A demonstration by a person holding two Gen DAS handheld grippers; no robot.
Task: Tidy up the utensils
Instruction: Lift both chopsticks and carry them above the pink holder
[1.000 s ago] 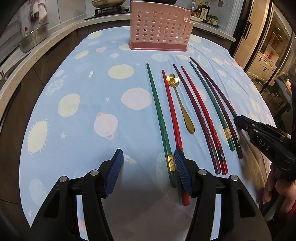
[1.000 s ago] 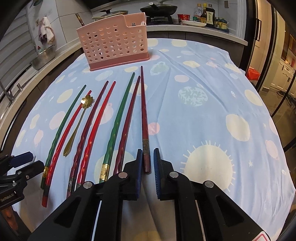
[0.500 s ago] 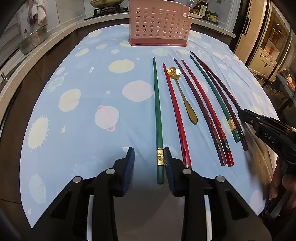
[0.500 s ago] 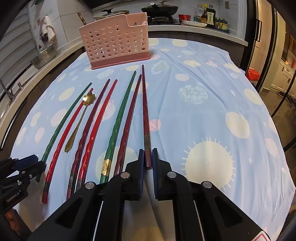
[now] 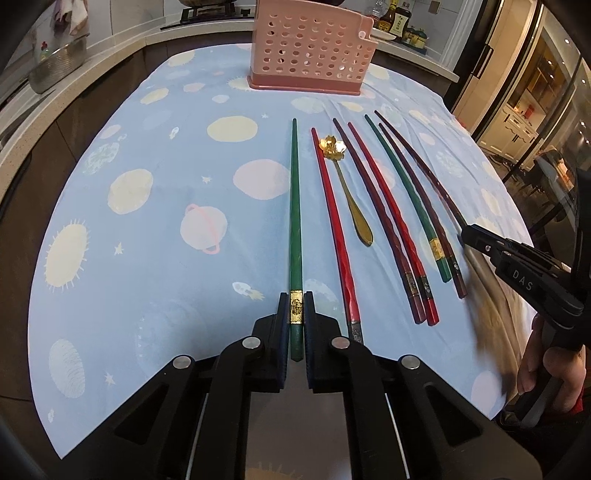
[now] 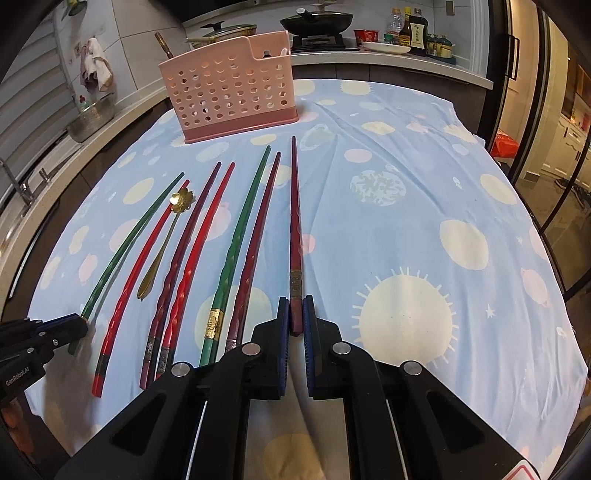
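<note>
Several chopsticks and a gold flower-handled spoon [image 5: 345,186] lie side by side on the blue tablecloth, pointing at a pink perforated utensil holder [image 5: 310,48] at the far edge. My left gripper [image 5: 296,314] is shut on the thick end of the leftmost green chopstick [image 5: 294,206], at its gold band. My right gripper [image 6: 295,317] is shut on the thick end of the rightmost dark red chopstick [image 6: 294,221]. Both chopsticks still rest along the cloth. The holder also shows in the right wrist view [image 6: 229,88].
Between the held sticks lie a red chopstick [image 5: 334,225], a maroon and red pair [image 5: 391,229], and a green and maroon pair [image 5: 417,206]. The tablecloth [image 5: 147,229] covers the table. A counter with pans and bottles [image 6: 410,33] runs behind.
My left gripper moved onto the green chopstick's end and closed on it from wide open. My right gripper closed the last of its gap on the dark red chopstick.
</note>
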